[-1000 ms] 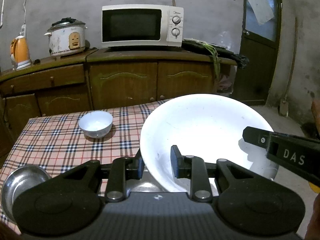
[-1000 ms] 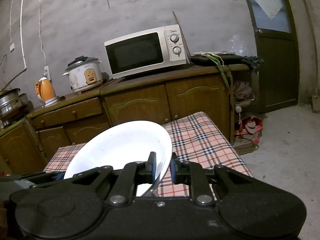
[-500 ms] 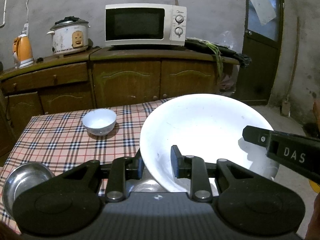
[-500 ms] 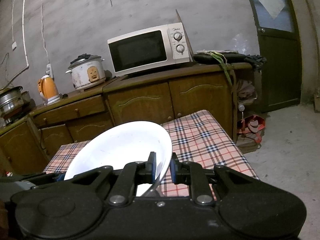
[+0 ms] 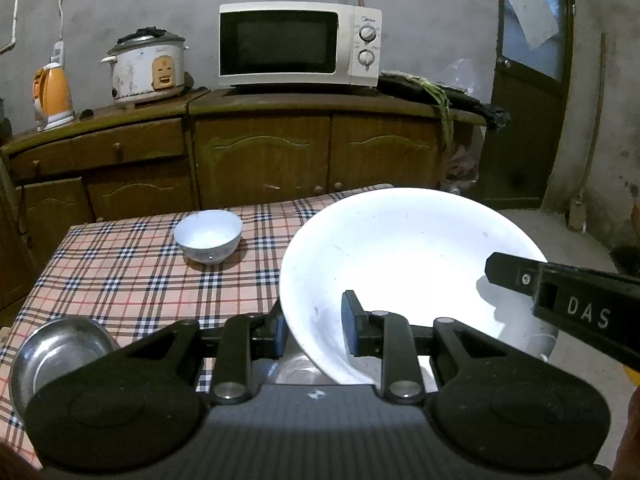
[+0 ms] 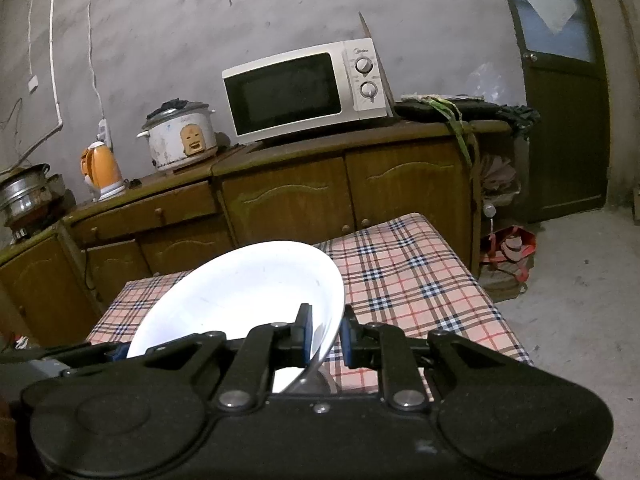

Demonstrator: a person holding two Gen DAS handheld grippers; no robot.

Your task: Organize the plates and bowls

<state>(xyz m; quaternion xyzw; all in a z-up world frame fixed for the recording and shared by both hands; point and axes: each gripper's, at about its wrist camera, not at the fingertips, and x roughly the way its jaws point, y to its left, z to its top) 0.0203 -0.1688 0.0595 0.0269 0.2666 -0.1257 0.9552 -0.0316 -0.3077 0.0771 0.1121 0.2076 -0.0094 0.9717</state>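
1. The large white plate (image 5: 404, 276) is held up off the desk (image 5: 132, 276), gripped at two spots on its rim. In both views it sits tilted, with its hollow face turned toward the cameras.
2. The left claw (image 5: 314, 328) is clenched on the plate's near-left rim. One finger sits behind the rim on the outer side, and the other finger (image 5: 352, 324) presses on the white inner face.
3. The right claw (image 6: 325, 338) is clenched on the plate (image 6: 240, 300) at its near-right rim, with the thin edge pinched between its two blue-padded fingers.
4. In the left wrist view the right claw's black body comes in from the right edge and reaches over the plate's right rim. The letters "DAS" show on it.
5. Both claws point forward and somewhat downward, across the checked cloth toward the wooden cabinets (image 5: 264, 160).
6. A small white bowl (image 5: 208, 236) stands upright on the desk toward its far edge, well apart from the plate and to its left.
7. A steel bowl (image 5: 60, 352) sits at the desk's near-left corner, just beside the left claw's body. Whether they touch cannot be told.
8. Under the plate's near rim, between the left claw's fingers, something shiny shows. It is too hidden to identify.
9. A microwave (image 5: 300, 44), a rice cooker (image 5: 148, 68) and an orange kettle (image 5: 52, 96) stand on the cabinets behind the desk.
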